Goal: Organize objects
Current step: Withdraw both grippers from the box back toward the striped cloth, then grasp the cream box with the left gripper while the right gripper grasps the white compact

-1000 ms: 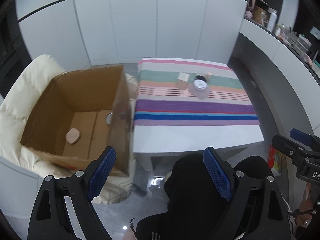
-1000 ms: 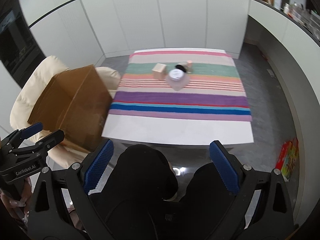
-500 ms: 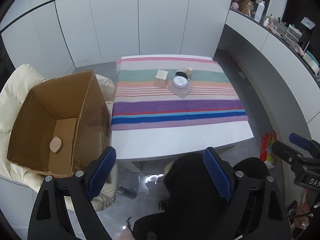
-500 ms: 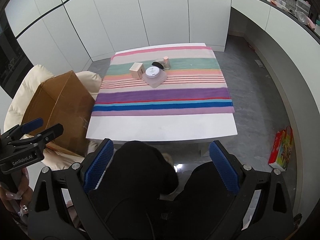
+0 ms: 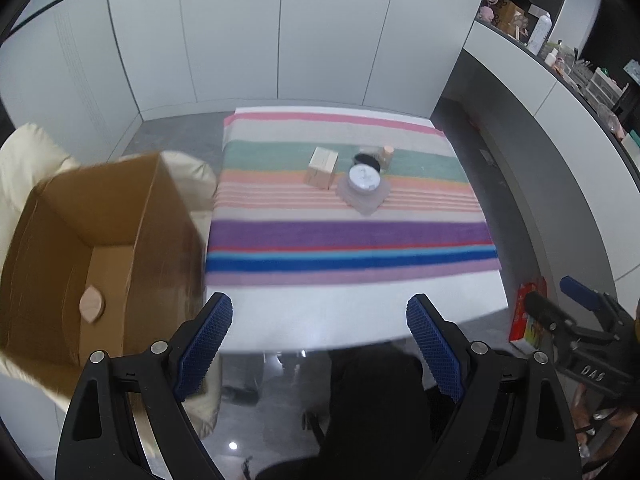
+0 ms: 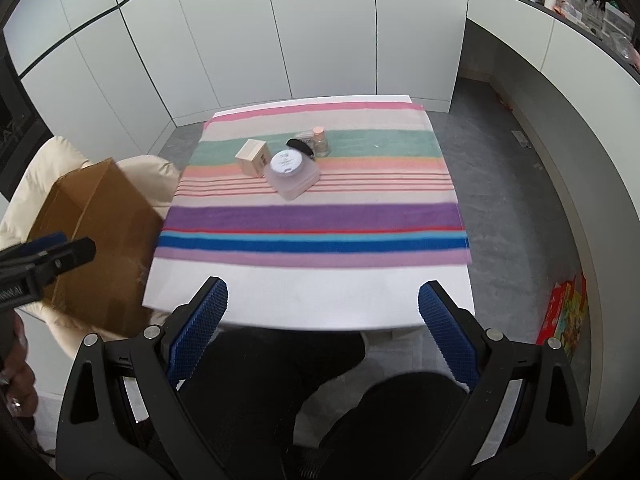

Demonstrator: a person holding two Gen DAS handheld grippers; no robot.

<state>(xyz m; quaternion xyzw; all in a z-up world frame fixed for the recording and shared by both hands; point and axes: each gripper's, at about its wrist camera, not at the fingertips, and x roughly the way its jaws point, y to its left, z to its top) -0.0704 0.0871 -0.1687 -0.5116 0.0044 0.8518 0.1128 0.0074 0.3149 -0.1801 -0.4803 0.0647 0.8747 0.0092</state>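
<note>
- The left gripper (image 5: 319, 316) is hanging over the near edge of the white table (image 5: 320, 312), with its blue fingers (image 5: 206, 338) spread wide and nothing between them
- The right gripper (image 6: 323, 304) is also standing wide and holding nothing
- A small tan box (image 5: 322, 168), a clear tub with a white lid (image 5: 364, 184), a black thing (image 5: 366, 159) and a little bottle (image 5: 386, 156) are sitting close together on the striped cloth (image 5: 348, 236)
- A brown cardboard box (image 5: 96, 248) is sitting open on a cream chair (image 5: 24, 152) left of the table, with one small pink thing (image 5: 93, 309) lying inside
</note>
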